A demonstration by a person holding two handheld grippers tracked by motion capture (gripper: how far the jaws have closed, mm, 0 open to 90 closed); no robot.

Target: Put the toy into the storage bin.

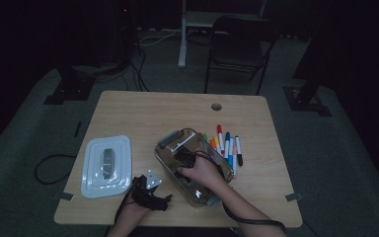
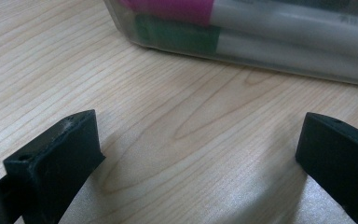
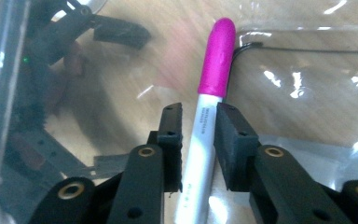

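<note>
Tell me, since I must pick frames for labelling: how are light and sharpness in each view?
High view: dim, room black beyond the pale wooden table. Left gripper view: bright, near jaws soft. Right gripper view: glare on the clear plastic box; pink-capped marker fairly sharp.

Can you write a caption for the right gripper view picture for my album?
The right gripper lowers a pink-capped marker into the clear plastic box, jaws just loosening around it.

Bare surface point(image 1: 143, 106) lies open across the far side. The white lid point(image 1: 106, 165) blocks the near left, the clear box point(image 1: 165, 158) the middle, and loose markers point(image 1: 228, 145) crowd its right.
</note>
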